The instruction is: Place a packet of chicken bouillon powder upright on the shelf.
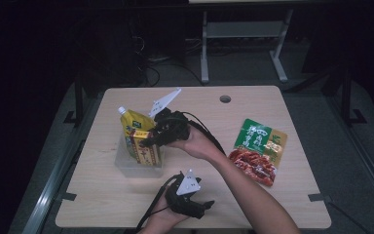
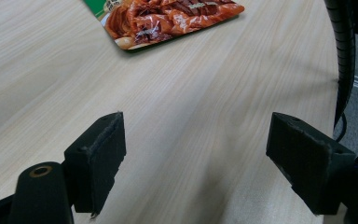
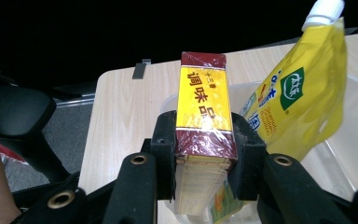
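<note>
My right gripper [image 1: 148, 141] [image 3: 204, 156] is shut on a yellow and dark-red box [image 1: 145, 147] [image 3: 203, 121], both pads pressed on its sides. It holds the box over a clear plastic bin [image 1: 139, 165] [image 3: 349, 154] at the table's left middle. A yellow spouted pouch [image 1: 134, 122] [image 3: 296, 100] with a white cap stands in the bin beside the box. Near the front edge my left gripper [image 1: 205, 205] [image 2: 196, 158] rests open with nothing but bare tabletop between its jaws. A green and red snack packet [image 1: 258, 151] [image 2: 168, 16] lies flat on the right of the table.
The wooden table [image 1: 214, 122] has a round cable hole [image 1: 225, 99] at its back middle. A black cable [image 2: 342, 51] hangs by the table's edge in the left gripper view. A dark chair [image 3: 14, 116] stands off the table in the right gripper view.
</note>
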Available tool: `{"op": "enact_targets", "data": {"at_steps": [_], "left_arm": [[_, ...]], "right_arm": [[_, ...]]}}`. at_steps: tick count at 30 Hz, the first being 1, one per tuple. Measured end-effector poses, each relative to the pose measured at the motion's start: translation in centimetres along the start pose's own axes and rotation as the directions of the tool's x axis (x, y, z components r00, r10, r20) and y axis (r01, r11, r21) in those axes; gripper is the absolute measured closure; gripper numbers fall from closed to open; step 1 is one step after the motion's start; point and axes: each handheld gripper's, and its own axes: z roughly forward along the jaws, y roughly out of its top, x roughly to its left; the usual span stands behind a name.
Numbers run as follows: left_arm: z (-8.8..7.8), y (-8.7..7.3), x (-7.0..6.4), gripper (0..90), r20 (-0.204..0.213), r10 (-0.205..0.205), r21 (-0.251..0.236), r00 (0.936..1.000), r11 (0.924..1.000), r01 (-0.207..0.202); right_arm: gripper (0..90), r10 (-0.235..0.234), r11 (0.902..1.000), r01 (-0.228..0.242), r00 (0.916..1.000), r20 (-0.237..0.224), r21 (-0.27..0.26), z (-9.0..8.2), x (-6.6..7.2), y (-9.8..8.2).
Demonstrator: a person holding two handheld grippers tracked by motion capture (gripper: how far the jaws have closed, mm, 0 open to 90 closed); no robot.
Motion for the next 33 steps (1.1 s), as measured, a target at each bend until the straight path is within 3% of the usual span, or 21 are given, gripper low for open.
{"op": "enact_targets", "data": {"at_steps": [5, 8, 33], "left_arm": [[-0.1, 0.1, 0.2, 19.5, -0.003, 0.026, 0.014, 0.9997, 0.9996, -0.026], [0.0, 0.1, 0.0, 19.4, 0.001, 0.007, -0.003, 1.0, 1.0, -0.007], [0.0, 0.1, 0.1, 19.4, -0.003, 0.013, 0.006, 0.9999, 0.9999, -0.013]], "right_arm": [[67.0, 0.001, 1.0, -0.001, 1.0, -0.002, 0.009, 0.6, -0.2, -0.1], [67.0, -0.001, 1.0, 0.001, 1.0, -0.007, 0.008, 1.0, -0.4, -0.1], [66.9, -0.002, 0.9972, 0.004, 0.9998, -0.021, 0.075, 3.8, -0.6, -1.5]]}}
